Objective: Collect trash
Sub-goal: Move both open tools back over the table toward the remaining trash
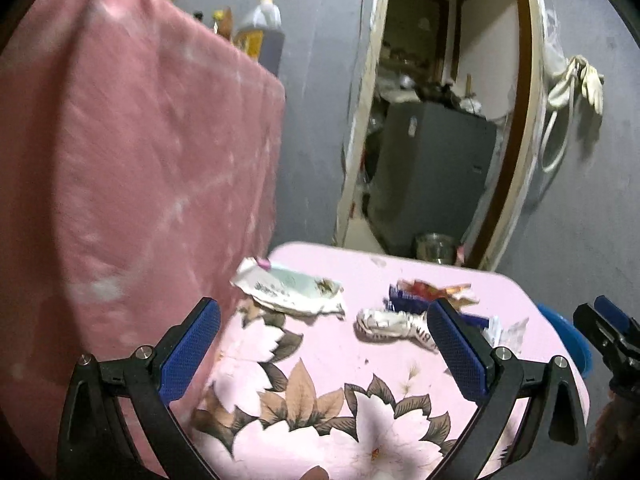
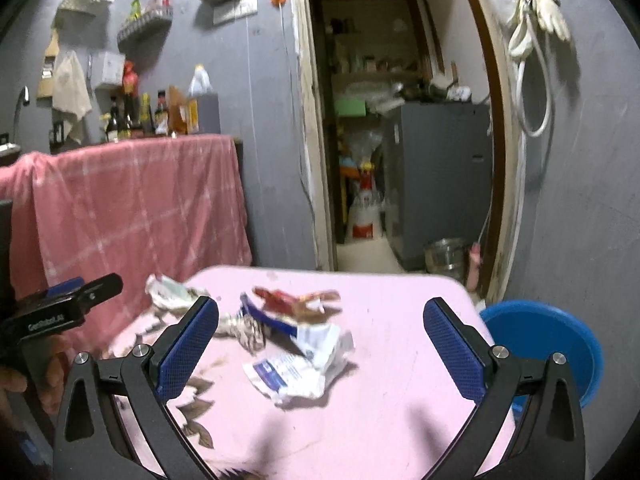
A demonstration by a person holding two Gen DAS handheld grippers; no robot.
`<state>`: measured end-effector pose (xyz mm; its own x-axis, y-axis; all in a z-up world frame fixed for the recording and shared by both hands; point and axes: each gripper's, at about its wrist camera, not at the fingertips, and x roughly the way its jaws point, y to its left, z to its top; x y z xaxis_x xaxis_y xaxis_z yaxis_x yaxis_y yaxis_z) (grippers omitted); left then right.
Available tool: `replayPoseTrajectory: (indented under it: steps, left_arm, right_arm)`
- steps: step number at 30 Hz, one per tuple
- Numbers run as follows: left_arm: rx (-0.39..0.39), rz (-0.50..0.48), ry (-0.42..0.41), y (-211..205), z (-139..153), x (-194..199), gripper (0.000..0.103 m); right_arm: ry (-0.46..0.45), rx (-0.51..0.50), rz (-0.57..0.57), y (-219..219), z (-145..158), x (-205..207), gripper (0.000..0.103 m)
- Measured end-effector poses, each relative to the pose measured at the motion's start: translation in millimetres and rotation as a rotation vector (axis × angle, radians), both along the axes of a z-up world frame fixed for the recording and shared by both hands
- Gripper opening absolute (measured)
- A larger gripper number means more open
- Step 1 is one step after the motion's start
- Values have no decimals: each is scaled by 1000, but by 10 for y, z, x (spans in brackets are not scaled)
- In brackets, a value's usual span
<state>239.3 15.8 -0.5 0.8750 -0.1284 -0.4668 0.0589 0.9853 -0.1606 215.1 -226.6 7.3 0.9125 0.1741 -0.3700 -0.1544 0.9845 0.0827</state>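
Trash lies on a pink flowered table (image 1: 320, 360) (image 2: 400, 360): a crumpled white wrapper with green print (image 1: 288, 286) (image 2: 170, 292), a twisted patterned paper wad (image 1: 390, 324) (image 2: 248, 330), a red and blue wrapper (image 1: 424, 294) (image 2: 292, 304), and a white and blue crumpled packet (image 2: 300, 364) (image 1: 502, 330). My left gripper (image 1: 324, 344) is open and empty above the table's near side. My right gripper (image 2: 320, 344) is open and empty, with the white and blue packet between its fingers further ahead. Each gripper shows at the edge of the other's view.
A blue basin (image 2: 548, 340) (image 1: 568, 336) sits off the table's right edge. A pink cloth-covered counter (image 1: 132, 184) (image 2: 128, 200) stands close on the left, with bottles (image 2: 152, 116) on top. A doorway (image 2: 400, 120) behind shows a grey cabinet and a metal pot (image 2: 446, 254).
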Motion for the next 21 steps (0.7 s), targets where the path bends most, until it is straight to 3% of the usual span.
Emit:
replayPoseTrajectory:
  steps: [11,15,21]
  left_arm:
    - [6,-67,152,-126,-225,323,101]
    - [-40,-102,202,-126,-264,455,99]
    - [-113,-154,255,-137,-276,613,75]
  right_arm:
    - [176,-35,20,34,-301,264,103]
    - [247,-28,37,38,-403,341,96]
    - [296,-32,30,30,-449,426,78]
